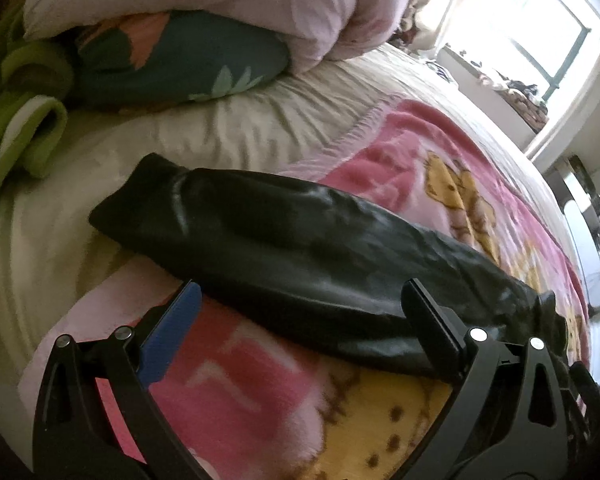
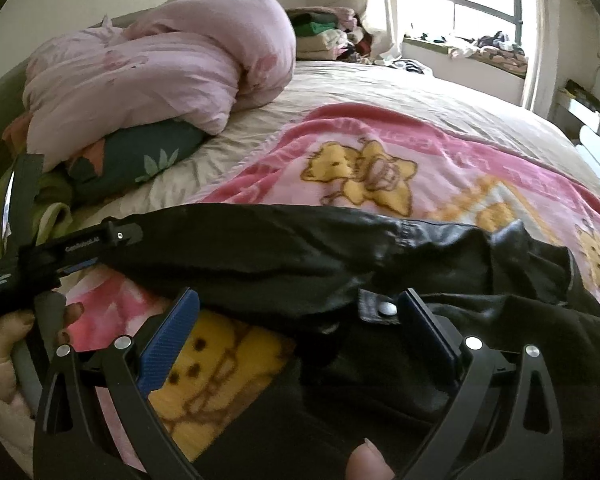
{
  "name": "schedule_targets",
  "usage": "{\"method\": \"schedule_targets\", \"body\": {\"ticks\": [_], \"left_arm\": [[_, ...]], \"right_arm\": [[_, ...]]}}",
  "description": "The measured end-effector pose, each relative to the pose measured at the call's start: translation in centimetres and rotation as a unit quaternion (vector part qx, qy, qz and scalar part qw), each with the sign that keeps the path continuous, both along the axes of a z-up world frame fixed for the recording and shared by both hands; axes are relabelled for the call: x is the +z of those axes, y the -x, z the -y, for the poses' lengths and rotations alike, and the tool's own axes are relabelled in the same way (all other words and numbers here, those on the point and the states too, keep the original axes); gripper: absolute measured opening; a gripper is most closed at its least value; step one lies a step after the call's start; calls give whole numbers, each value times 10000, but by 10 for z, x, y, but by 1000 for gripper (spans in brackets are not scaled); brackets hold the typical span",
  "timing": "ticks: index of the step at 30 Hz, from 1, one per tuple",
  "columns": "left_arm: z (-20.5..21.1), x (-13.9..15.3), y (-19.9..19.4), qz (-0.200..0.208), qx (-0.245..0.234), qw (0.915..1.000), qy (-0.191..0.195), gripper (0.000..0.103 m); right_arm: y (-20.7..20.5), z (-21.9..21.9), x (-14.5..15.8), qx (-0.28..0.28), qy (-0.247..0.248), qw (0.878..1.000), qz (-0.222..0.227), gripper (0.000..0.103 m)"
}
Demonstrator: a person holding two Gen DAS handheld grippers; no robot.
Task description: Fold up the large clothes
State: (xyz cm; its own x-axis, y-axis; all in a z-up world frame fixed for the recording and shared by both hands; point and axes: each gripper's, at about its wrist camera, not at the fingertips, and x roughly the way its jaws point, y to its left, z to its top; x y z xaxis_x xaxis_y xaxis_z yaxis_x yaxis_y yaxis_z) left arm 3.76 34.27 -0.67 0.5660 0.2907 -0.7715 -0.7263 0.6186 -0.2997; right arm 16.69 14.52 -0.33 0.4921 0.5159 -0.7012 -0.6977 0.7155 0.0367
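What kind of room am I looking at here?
Most likely a bedroom: a wide bed with a pink bear-print blanket, a rolled pink duvet on pillows, and a window beyond.

White lettering, likely "GenRobot.AI", ran along the left claw (image 2: pixel 100 246); a small white label on its body beside the hand (image 2: pixel 4 344) stayed unreadable.

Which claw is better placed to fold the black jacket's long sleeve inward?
Probably the left claw: it is open right over the shiny black leather jacket's sleeve, while the right claw is open over the body.
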Motion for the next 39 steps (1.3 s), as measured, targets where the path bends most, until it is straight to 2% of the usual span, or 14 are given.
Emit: {"method": "schedule_targets", "body": {"ticks": [4, 13, 16, 19, 20, 22, 23, 24, 26, 28, 30, 33, 39], "left_arm": [[-17, -8, 7, -101, 209, 9997, 68, 94], [-56, -38, 15, -140, 655, 9954, 689, 94], [-69, -48, 13, -1, 823, 9924, 914, 94], [-81, -55, 18, 427, 973, 9878, 1140, 93], [-84, -57, 20, 503, 1049, 9866, 1145, 90], [-86, -57, 20, 454, 1134, 9865, 1089, 72], [-86, -56, 20, 429, 1164, 9868, 1041, 54], [-87, -55, 21, 460, 1176, 9867, 1023, 31], [-89, -57, 26, 805, 1133, 9823, 1253, 14], [-88, -54, 29, 1027, 1102, 9795, 1336, 8], [-84, -44, 28, 1172, 1005, 9804, 1221, 3], [-71, -18, 30, 1495, 720, 9819, 913, 1], [-42, 33, 31, 1984, 199, 9790, 422, 0]], "right_arm": [[0, -16, -1, 164, 54, 9999, -7, 99], [6, -29, -5, 274, 30, 9996, -47, 99], [7, -26, -8, 231, 57, 9997, -63, 99], [8, -19, -11, 150, 52, 9998, -124, 99], [8, -16, -11, 137, 47, 9998, -137, 99], [10, -9, -11, 85, 44, 9999, -116, 99], [11, -4, -10, 44, 60, 9999, -95, 98], [12, 0, -10, 15, 59, 10000, -79, 98], [12, 8, -9, -91, 34, 9999, -72, 98], [11, 18, -10, -188, -35, 9997, -153, 98], [11, 28, -11, -297, -157, 9990, -289, 98], [12, 43, -14, -423, -291, 9976, -457, 98], [15, 71, -11, -697, -284, 9963, -419, 98]]}}
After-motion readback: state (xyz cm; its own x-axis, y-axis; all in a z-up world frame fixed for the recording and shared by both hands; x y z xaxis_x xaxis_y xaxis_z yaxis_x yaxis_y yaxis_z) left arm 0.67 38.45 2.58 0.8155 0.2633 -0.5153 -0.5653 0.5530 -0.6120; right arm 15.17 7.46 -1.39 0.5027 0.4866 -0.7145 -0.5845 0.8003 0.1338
